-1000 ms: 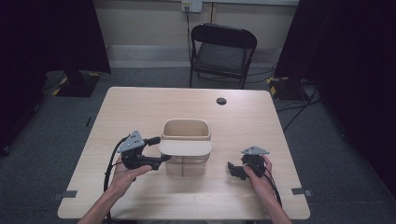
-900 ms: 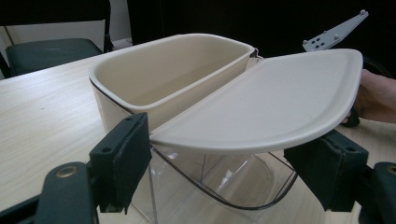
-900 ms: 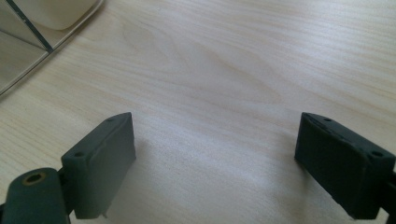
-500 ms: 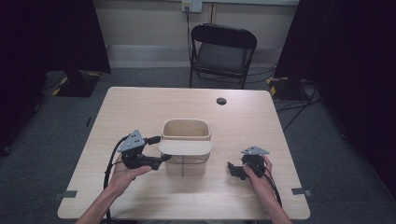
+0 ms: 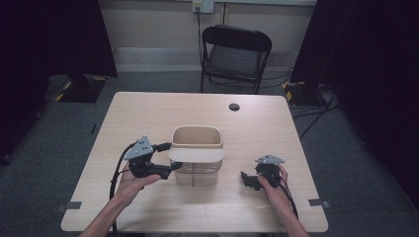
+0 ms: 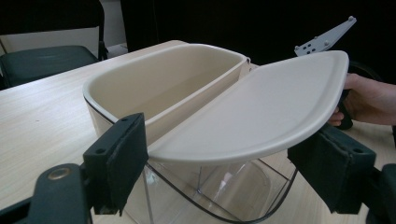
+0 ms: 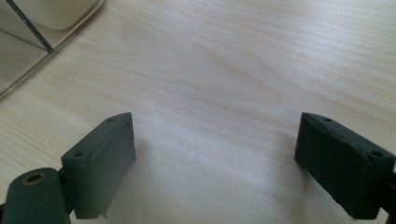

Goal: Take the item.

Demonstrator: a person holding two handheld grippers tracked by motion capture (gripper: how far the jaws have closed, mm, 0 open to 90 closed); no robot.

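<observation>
The left gripper [image 6: 219, 172], jaws just widening around the light, rigid, slick cream plastic lid [image 6: 261, 112] on the clear bin [image 6: 224, 196], should pinch its near edge; the right gripper [image 7: 224, 168] gapes empty.

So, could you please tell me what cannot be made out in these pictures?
- High view: the small dark round thing on the table is too small to identify.
- Left gripper view: the lid hides the near half of the container.
- Right gripper view: the container is cut off by the top-left edge.
</observation>
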